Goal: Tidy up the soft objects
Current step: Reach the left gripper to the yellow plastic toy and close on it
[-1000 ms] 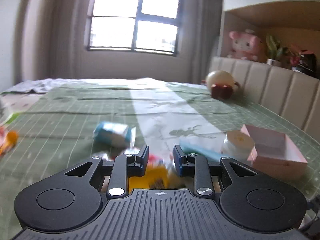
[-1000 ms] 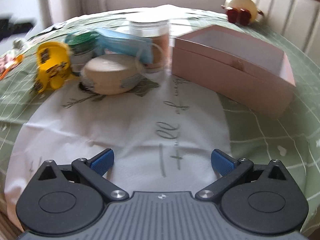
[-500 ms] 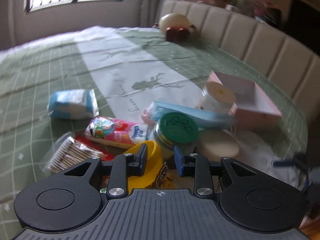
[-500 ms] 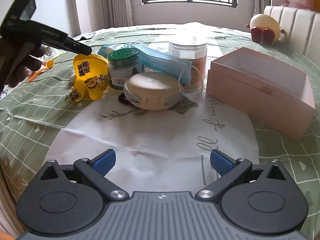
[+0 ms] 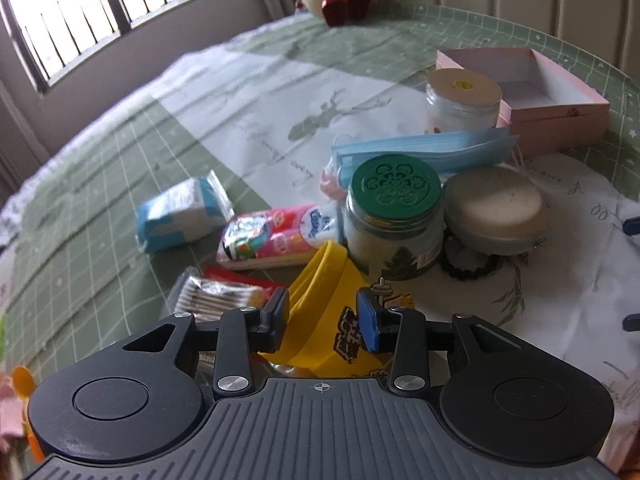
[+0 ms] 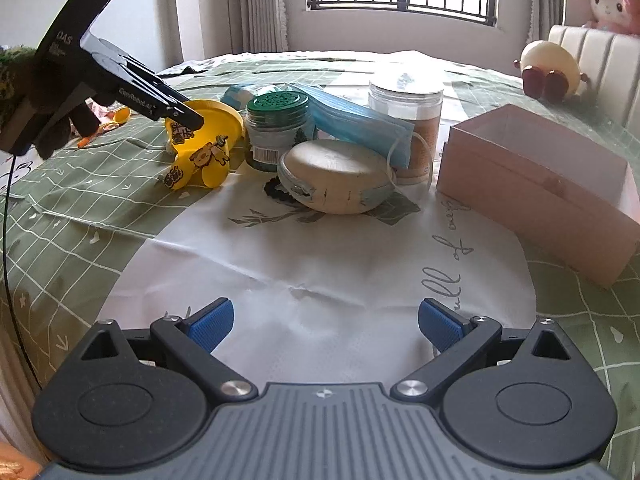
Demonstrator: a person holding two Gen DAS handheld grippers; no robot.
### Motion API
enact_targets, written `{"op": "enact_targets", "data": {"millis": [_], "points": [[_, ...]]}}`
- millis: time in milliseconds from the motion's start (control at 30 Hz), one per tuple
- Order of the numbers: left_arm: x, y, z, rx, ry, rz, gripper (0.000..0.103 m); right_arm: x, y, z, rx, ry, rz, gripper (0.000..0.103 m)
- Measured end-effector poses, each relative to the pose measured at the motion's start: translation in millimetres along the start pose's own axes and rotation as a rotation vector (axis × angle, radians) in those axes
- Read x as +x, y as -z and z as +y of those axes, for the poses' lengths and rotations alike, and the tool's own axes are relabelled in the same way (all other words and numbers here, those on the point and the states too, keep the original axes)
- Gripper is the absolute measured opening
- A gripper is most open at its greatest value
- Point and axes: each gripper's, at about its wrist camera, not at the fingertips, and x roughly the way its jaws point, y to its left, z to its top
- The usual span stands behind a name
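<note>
A yellow cartoon-print cup (image 5: 320,280) lies tilted on the cloth between the fingers of my left gripper (image 5: 322,320). Its jaws are opening, and the pads stand just beside the cup's wall. In the right wrist view the same left gripper (image 6: 192,118) reaches the yellow cup (image 6: 204,148) from the left, in a dark-gloved hand. A blue face mask (image 5: 424,152) drapes over the green-lidded jar (image 5: 394,216). Beside it lie a beige round pouch (image 5: 496,208) and a black hair tie (image 5: 468,264). My right gripper (image 6: 326,320) stands wide open over bare white cloth.
An open pink box (image 6: 536,176) sits at the right, with a clear jar (image 6: 404,116) next to it. A blue tissue pack (image 5: 182,216), a pink wipes packet (image 5: 272,236) and a cotton swab bag (image 5: 216,298) lie to the left. A plush toy (image 6: 548,68) sits by the headboard.
My left gripper has tipped downward and rolled, coming in over the cluster with the yellow cup between its fingers; its jaws have widened. The right gripper has lifted slightly and stays open.
</note>
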Motion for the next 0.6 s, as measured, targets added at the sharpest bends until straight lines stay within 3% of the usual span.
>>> {"op": "enact_targets", "data": {"millis": [100,167,233,333,433,600], "points": [[1.5,-3.4,4.1,0.0,0.047,0.057,0.041,1.2,2.0,-2.3,0.007,-0.016,0.002,0.1],[1.5,-3.7,-4.6,0.066,0.089,0.109,0.04,2.7,2.1,-2.5,0.008,-0.022,-0.002,0.1],[-1.6,-2.7,-17.5,0.15,0.094,0.109,0.042,4.1,3.1,-3.6,0.015,-0.027,-0.003,0.1],[0.4,-1.7,-27.7,0.18,0.049,0.081,0.042,8.0,4.7,-4.9,0.029,-0.025,0.002,0.1],[8.2,0.2,-28.0,0.149,-0.053,0.046,0.042,11.1,9.0,-4.3,0.03,-0.02,0.002,0.1],[10.2,7.2,-30.2,0.134,-0.094,0.021,0.041,13.4,12.9,-0.2,0.004,-0.008,-0.002,0.1]]}}
